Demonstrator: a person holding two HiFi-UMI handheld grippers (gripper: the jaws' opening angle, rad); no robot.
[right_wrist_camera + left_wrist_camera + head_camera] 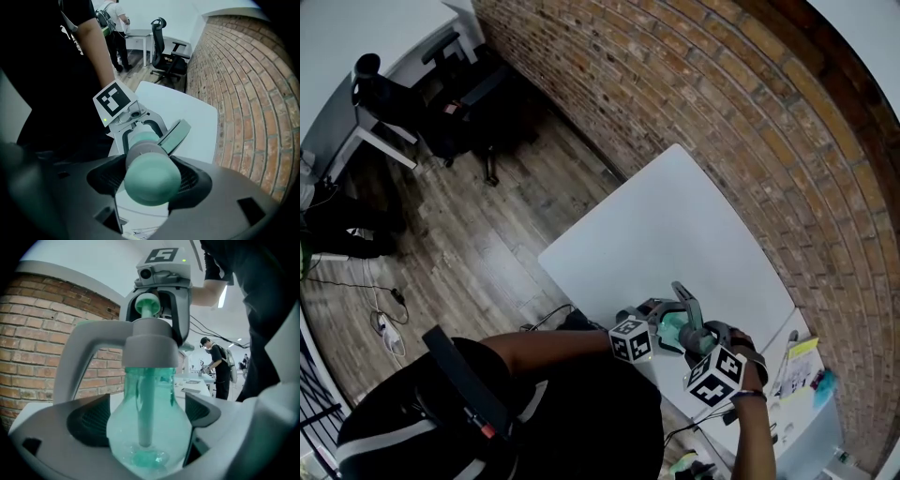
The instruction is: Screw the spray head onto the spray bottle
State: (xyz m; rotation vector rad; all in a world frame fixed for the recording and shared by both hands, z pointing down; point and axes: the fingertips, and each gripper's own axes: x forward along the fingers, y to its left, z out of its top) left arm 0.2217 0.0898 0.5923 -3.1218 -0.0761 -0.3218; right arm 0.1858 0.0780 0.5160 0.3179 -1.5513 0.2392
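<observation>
Where the two handheld grippers meet, the left gripper [147, 420] lies almost level, its jaws spread wide around the round belly of a clear teal spray bottle [119, 427]. Its dark ribbed pads [86, 420] rest against the bottle's sides, clasping it. A pale dip tube [145, 404] runs down inside the bottle to near its bottom.

On the bottle's neck sits the grey spray head [151, 345], whose long lever curves away to the left in the left gripper view. The right gripper [152, 177] points straight down from above. Its jaws are clenched on the rounded teal top of the spray head, one pad on each side.

Bottle and head stand upright at the near edge of a white table [675, 225]; whether the bottle's base touches it cannot be told. Beyond the table runs a red brick wall [722, 112]. A wooden floor [487, 225] lies to the left in the head view, with a black office chair [464, 94] further off. Far back in the left gripper view, a person [219, 366] stands at a bench.
</observation>
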